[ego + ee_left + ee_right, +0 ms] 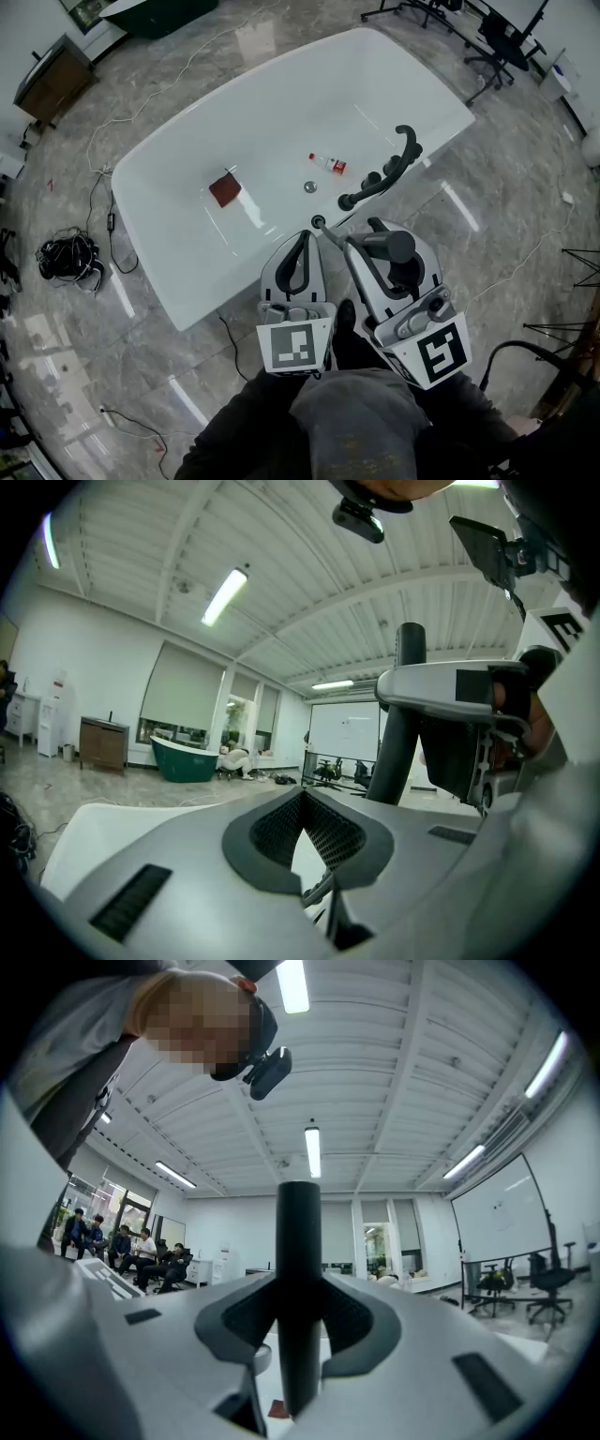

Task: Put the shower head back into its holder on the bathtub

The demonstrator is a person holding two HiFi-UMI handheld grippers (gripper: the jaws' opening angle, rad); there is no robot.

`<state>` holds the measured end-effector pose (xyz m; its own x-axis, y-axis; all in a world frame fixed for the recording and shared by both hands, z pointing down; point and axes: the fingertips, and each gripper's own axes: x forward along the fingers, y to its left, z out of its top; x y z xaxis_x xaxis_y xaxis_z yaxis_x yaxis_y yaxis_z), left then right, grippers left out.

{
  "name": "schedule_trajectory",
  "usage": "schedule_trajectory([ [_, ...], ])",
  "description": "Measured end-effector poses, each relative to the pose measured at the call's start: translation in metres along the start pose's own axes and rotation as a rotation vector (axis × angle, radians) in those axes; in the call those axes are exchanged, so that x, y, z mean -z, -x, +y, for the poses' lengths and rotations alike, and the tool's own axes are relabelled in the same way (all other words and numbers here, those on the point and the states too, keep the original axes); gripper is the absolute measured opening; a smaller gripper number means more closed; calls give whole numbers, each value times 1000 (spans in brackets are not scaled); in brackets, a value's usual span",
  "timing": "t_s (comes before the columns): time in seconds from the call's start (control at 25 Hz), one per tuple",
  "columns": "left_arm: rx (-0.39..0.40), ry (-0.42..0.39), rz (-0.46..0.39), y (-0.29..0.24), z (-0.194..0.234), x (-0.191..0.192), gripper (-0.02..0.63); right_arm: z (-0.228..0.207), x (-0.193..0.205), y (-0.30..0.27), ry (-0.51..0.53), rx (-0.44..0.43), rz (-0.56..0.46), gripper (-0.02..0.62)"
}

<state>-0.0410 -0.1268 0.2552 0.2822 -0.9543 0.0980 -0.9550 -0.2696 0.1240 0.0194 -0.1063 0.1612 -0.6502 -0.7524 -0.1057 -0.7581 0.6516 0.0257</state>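
The black shower head (pixel 390 247) is held upright in my right gripper (pixel 366 234), just in front of the near rim of the white bathtub (pixel 169 169). In the right gripper view its black handle (pixel 298 1297) stands straight up between the jaws, which are shut on it. A metal hose (pixel 333 234) runs from it to a small black fitting (pixel 319 222) on the rim. My left gripper (pixel 305 234) is beside it on the left, shut and empty, its tips near that fitting. The left gripper view shows the handle (pixel 401 714) to the right of the left gripper (pixel 302 797).
A black tap fixture (pixel 386 172) with a curved spout sits on the rim to the right. Inside the tub lie a red-brown cloth (pixel 225 188), a small bottle (pixel 328 163) and the drain (pixel 309 187). Cables (pixel 67 255) lie on the marble floor at left.
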Motion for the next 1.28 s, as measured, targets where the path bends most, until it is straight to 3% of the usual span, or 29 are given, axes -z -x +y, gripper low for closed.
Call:
schedule_trajectory([
  [0.96,-164,-51,27,-34,-28,11,2,-52,21,1,-78,-160,-21,133],
  [1.28,-184,-23,35,-46,-11,33,2,-48,43,-14,-60,-185,-14,134],
])
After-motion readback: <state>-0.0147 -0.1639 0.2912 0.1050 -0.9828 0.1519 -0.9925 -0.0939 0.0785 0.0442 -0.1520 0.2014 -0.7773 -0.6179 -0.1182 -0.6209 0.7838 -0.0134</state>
